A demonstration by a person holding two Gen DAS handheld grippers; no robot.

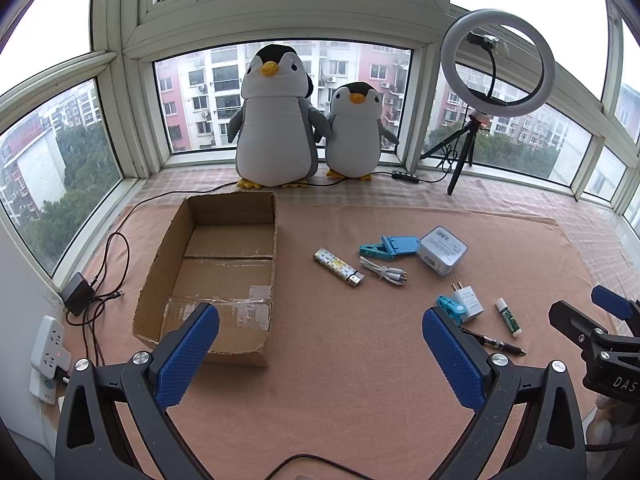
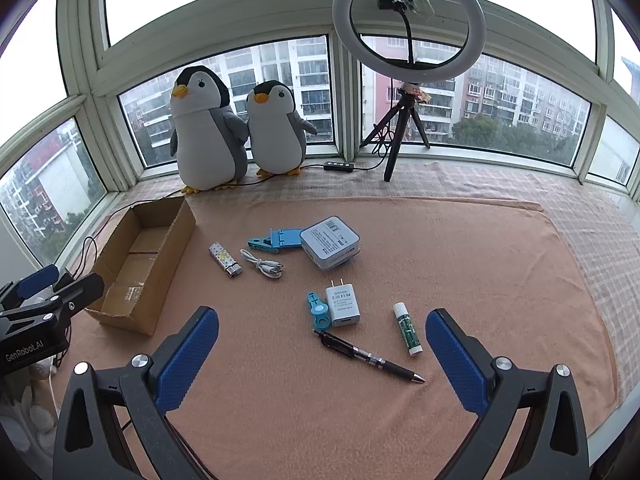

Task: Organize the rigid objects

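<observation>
An open, empty cardboard box point(image 1: 224, 264) point(image 2: 140, 256) lies left on the peach cloth. To its right lie a patterned lighter point(image 1: 338, 268) point(image 2: 225, 260), a coiled white cable point(image 1: 383, 271) point(image 2: 263, 263), a blue clip stand point(image 1: 390, 246) point(image 2: 276, 239), a pale blue square box point(image 1: 441, 251) point(image 2: 330, 242), a white plug adapter point(image 1: 468, 300) point(image 2: 342, 305), a teal clip point(image 2: 317, 310), a glue stick point(image 1: 508, 317) point(image 2: 407, 328) and a black pen point(image 2: 368, 356). My left gripper point(image 1: 320, 354) hovers open near the box's front corner. My right gripper point(image 2: 322, 356) is open above the pen.
Two plush penguins point(image 1: 276, 120) point(image 2: 208, 128) and a ring light on a tripod point(image 1: 498, 64) point(image 2: 408, 28) stand at the window sill. A black adapter with cables point(image 1: 78, 294) and a white power strip point(image 1: 46, 354) sit at the left edge.
</observation>
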